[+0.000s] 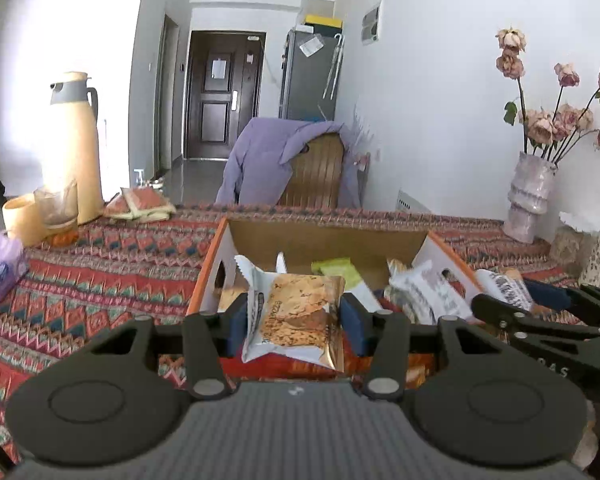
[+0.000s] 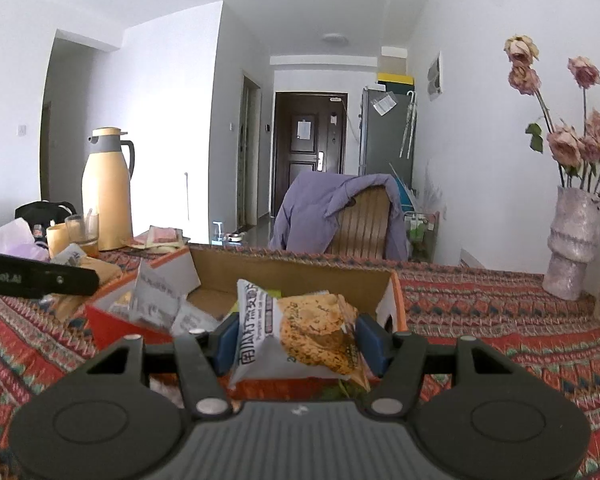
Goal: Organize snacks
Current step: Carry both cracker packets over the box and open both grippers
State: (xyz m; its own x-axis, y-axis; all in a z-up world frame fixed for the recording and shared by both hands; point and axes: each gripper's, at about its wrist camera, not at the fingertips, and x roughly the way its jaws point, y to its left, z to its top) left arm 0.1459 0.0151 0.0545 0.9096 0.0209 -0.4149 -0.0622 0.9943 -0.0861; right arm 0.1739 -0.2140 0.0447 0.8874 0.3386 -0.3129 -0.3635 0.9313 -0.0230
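Left wrist view: left gripper [image 1: 292, 320] fingers are clamped on a cracker packet [image 1: 296, 312], held just above the cardboard box [image 1: 324, 236]. Right gripper [image 2: 298, 340] fingers pinch another packet [image 2: 300, 336] beyond the box's near wall. Both look light, crinkly and slippery, their contents fragile; grip the flat sides gently.

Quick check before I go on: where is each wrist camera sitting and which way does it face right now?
Left wrist: on the left gripper, facing the box and far door; shows its fingers clamping a snack packet, plus the right gripper.
Right wrist: on the right gripper, same heading; its own packet clamped, left gripper's finger at left.
Shared: box, thermos, chair, vase.
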